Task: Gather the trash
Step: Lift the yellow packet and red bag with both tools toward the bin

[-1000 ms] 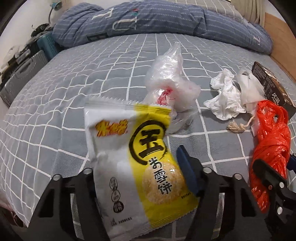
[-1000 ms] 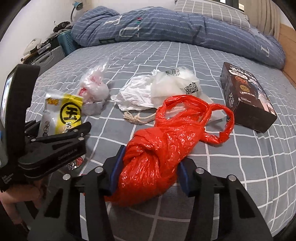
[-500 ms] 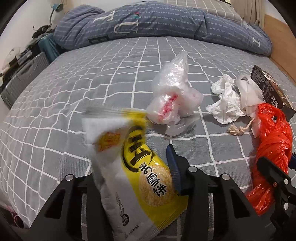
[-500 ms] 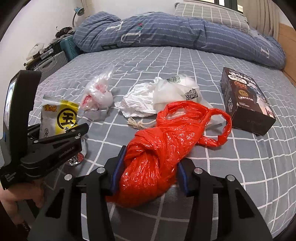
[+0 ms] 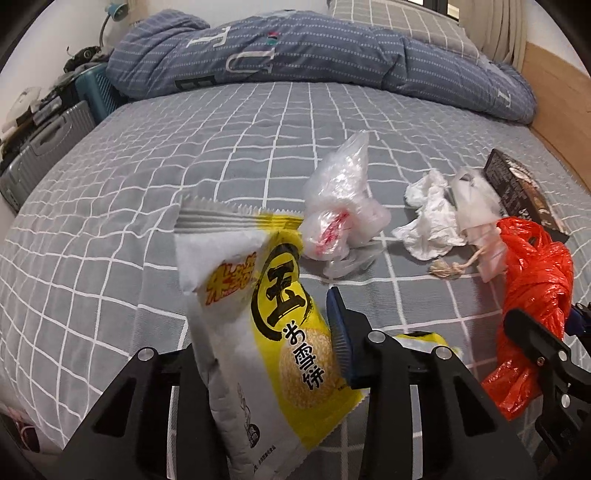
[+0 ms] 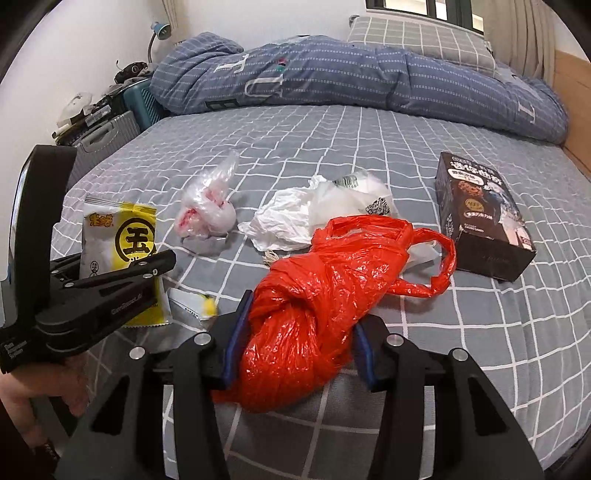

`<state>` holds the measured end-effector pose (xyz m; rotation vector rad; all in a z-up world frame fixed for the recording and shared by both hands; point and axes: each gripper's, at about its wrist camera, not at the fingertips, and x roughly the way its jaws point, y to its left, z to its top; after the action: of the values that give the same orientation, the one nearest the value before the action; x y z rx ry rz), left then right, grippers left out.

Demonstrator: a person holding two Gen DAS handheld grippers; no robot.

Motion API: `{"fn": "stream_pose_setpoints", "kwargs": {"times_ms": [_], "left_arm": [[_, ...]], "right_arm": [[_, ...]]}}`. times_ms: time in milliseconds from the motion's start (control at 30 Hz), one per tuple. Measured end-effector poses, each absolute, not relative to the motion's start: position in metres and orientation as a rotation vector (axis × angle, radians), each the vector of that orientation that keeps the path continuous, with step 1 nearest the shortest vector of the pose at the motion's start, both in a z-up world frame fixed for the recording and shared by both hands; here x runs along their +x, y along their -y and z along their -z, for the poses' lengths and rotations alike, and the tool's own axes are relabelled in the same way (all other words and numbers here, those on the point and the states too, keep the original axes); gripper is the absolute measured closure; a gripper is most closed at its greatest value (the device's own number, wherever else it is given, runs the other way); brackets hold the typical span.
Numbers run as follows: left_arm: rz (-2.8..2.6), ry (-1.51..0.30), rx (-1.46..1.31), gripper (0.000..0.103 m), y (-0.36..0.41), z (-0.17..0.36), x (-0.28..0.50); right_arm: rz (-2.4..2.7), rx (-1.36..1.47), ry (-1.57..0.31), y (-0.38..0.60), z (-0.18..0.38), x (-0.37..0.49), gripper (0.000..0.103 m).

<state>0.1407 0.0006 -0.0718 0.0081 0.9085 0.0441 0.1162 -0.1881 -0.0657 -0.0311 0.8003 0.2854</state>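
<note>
since a second ago the left gripper [image 5: 273, 354] is closing on the yellow snack packet [image 5: 266, 332] and lifting it off the bed [image 5: 147, 177]. right gripper [image 6: 295, 336] is squeezing the red bag [image 6: 325, 295], near side. next, i think, packet is going into bag.

Blue duvet [image 5: 332, 55], grey suitcase [image 5: 44, 147], lamp [image 6: 159, 31]

Everything sits around the crumpled tissue [image 6: 284, 221] on the bed [image 6: 480, 332]. Left of it lies a knotted clear bag [image 6: 207, 218], and further left the snack packet [image 6: 118, 236] stands pinched in the left gripper [image 5: 271, 354]. Just before the tissue — touching it — is the tied plastic bag [image 6: 325, 306], clamped in the right gripper [image 6: 295, 336]. To the right lies a box [image 6: 484, 221]; behind, a rolled duvet [image 6: 332, 77].
</note>
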Motion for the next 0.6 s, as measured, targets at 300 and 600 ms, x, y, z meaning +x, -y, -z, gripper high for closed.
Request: {"fn": "stream_pose_setpoints", "kwargs": {"times_ms": [300, 600], "left_arm": [[-0.014, -0.888, -0.014, 0.07, -0.002, 0.052, 0.131], [0.015, -0.899, -0.026, 0.073, 0.0, 0.045, 0.121]], "right_arm": [[-0.278, -0.029, -0.78, 0.193, 0.046, 0.109, 0.057], [-0.274, -0.033, -0.761, 0.194, 0.033, 0.099, 0.057]]}}
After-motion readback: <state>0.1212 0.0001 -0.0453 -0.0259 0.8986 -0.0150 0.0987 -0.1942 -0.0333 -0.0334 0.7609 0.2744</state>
